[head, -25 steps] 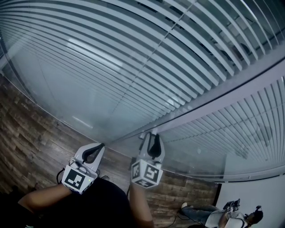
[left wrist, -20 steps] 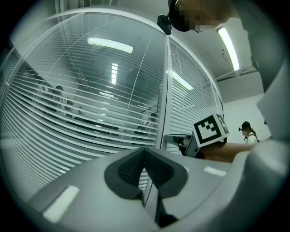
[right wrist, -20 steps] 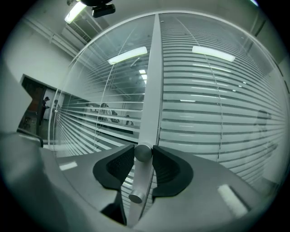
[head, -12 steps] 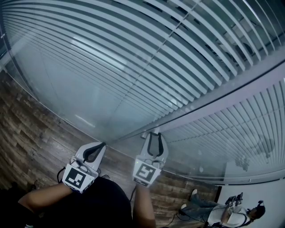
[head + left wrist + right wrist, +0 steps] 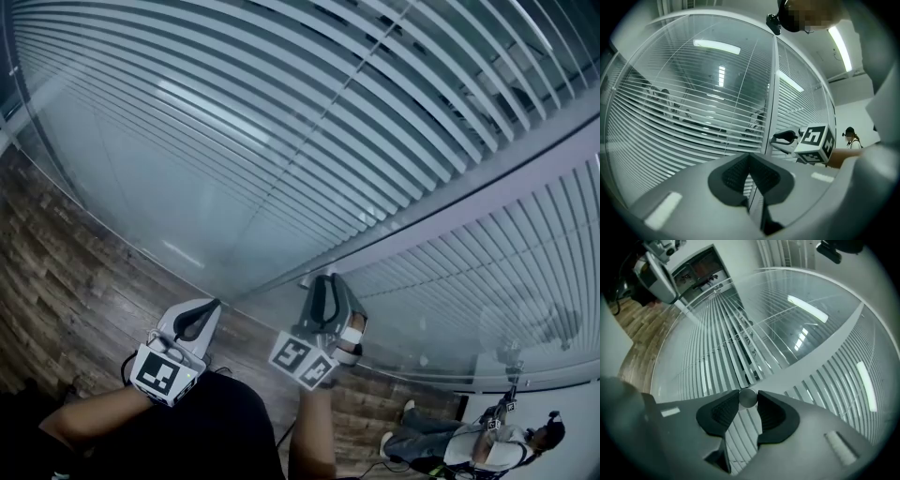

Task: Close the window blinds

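Observation:
White horizontal blind slats [image 5: 309, 122] hang behind a glass wall, split by a grey frame bar [image 5: 487, 183]. The slats stand partly tilted, with gaps between them. In the right gripper view a small round metal knob [image 5: 748, 397] on the frame sits between the dark pads. My right gripper [image 5: 748, 401] is shut on it. From the head view the right gripper [image 5: 323, 286] points at the frame's lower end, its marker cube rolled to one side. My left gripper [image 5: 202, 319] is shut on nothing and held off the glass to the left [image 5: 750, 161].
Dark wood flooring [image 5: 66, 272] runs along the foot of the glass wall. A person [image 5: 469, 441] is at the lower right by a white wall. Ceiling lights reflect in the glass [image 5: 717, 46].
My right gripper has rolled on the knob, and its marker cube has turned and shifted slightly right. The left gripper has stayed where it was.

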A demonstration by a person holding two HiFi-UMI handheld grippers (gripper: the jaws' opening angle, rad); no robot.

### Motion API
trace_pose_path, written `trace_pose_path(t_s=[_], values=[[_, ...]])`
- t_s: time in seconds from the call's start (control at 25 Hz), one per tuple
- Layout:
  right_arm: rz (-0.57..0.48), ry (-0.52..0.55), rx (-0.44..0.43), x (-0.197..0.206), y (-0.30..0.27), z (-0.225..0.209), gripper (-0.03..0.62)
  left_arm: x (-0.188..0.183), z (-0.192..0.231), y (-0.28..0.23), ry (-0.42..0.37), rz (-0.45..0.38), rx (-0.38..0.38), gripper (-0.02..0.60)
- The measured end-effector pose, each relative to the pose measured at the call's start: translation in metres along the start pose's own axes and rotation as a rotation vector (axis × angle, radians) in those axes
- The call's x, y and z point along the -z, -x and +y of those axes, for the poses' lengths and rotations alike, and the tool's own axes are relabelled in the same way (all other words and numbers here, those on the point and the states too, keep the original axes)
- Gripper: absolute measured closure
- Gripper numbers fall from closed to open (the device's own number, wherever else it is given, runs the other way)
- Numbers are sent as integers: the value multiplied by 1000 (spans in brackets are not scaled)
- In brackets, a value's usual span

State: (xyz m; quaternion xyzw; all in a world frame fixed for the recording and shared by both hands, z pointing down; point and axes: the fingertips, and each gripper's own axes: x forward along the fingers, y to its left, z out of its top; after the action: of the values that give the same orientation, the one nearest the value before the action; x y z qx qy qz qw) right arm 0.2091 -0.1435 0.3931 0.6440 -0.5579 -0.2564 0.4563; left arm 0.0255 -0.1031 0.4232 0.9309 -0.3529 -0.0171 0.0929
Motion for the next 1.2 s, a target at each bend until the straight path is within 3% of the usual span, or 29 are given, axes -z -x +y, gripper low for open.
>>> trace_pose_path(t_s=[0.08,0.12,0.2,0.28,0.36,0.44,0.56,0.76,0.84,1.2], values=[[-11,-32,-10,4,-3,2,465,5,-1,-2,-2,5,-2,580],[-27,-110,-26,4,-1,2,463,7,-2,0,-2,7,-3,580],[-85,-394,-76,1,10,-1,461,5,-5,9,0,-1,-3,580],[-143,-763,-125,-1,21,-4,447,4,-5,19,3,-8,-4,580],[-161,-1020,-141,5,20,-2,429,11,-2,22,6,-1,-8,580],[-160,-1160,-148,10,15,4,409,16,0,24,10,8,-9,580],[-162,-1281,-165,5,9,1,404,12,-1,25,17,6,-9,580],[-158,-1349,-135,4,7,-11,438,8,-4,25,37,8,-23,580],[-146,-1304,-130,8,3,-14,464,7,-3,22,41,9,-30,580],[-70,-714,-100,4,2,-9,471,7,0,24,49,5,-35,580]])
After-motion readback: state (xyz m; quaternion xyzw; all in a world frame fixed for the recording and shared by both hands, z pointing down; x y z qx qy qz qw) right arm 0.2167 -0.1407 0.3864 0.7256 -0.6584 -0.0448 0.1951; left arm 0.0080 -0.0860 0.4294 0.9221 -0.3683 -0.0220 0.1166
